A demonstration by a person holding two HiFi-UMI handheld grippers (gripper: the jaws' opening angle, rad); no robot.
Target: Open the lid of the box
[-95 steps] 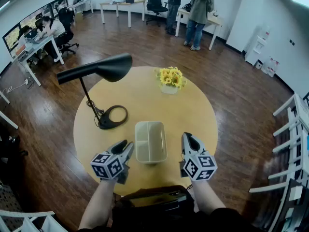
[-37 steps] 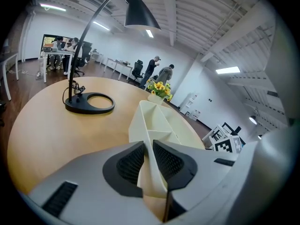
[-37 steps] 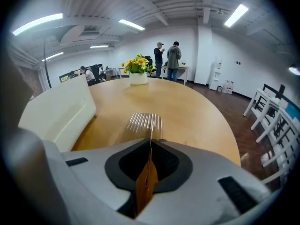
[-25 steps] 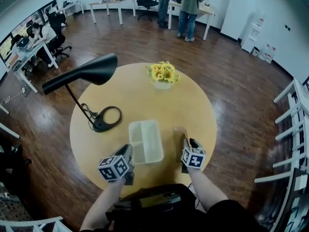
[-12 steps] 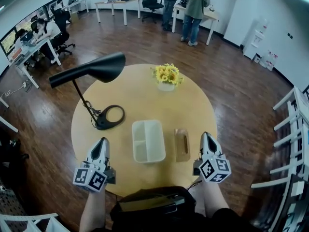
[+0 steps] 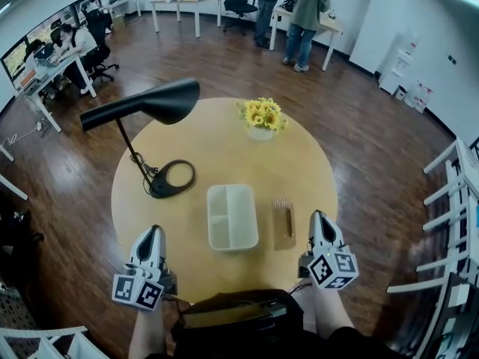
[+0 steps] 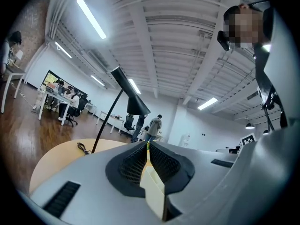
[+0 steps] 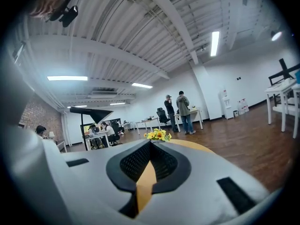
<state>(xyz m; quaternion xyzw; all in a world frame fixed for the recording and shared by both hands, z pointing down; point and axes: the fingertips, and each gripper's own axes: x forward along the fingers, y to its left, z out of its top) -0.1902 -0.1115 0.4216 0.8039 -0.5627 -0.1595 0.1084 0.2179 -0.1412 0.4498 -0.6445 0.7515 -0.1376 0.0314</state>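
The round, smooth yellow-wood surface [image 6: 224, 148] carries a black desk lamp [image 6: 168, 99] with a cone shade and ring base at the left. The white, rounded-rectangle plastic box [image 6: 232, 188] sits open at the centre, with its clear ribbed lid [image 6: 283, 223] flat just to its right. Yellow flowers [image 6: 262, 116] stand beyond. Near the front edge, the left hand-held gripper [image 6: 152, 232] and the right hand-held gripper [image 6: 319, 216] are both clenched on nothing.
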